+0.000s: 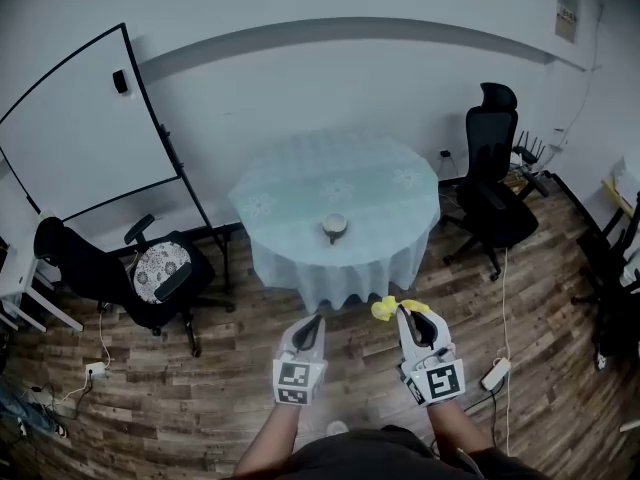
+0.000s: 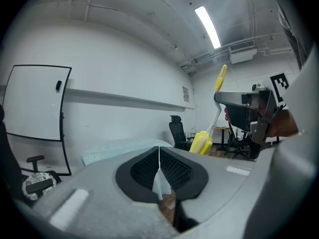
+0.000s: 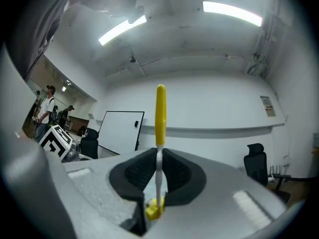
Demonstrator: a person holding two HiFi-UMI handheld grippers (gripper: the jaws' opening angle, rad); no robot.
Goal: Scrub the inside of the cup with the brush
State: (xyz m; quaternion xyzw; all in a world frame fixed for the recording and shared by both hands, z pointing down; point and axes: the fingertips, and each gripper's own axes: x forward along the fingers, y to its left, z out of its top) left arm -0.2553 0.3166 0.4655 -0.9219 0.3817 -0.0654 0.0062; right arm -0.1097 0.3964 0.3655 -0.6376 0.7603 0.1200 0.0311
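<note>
The brush (image 3: pixel 160 108) is in the right gripper (image 3: pixel 159 159), whose pads are clamped on its thin white stem. The yellow handle end rises above the jaws, and the yellow sponge head (image 1: pixel 385 308) hangs below and toward the tabletop (image 1: pixel 300 183). It looks like a light tool. The stem is slim and will probably flex under a side load, and the head looks soft and should squash against a wall. A hold on the stem near the head would likely give firmer control than one out at the handle end.

The left gripper (image 2: pixel 159 154) is closed with nothing between its pads. Both grippers hover over the wooden floor (image 1: pixel 200 388), short of the tabletop's near edge.

The cup (image 1: pixel 334 226) stands upright on the round tabletop's pale cloth, a little in from the near edge and about midway across. It is the only container on the tabletop. It is too small in the head view to tell whether anything is in it, or what it is made of. It looks small, rigid and light, so it may slide or tip on the cloth once the sponge presses inside. The closed left gripper would need to open and take the wall or rim to steady it.
</note>
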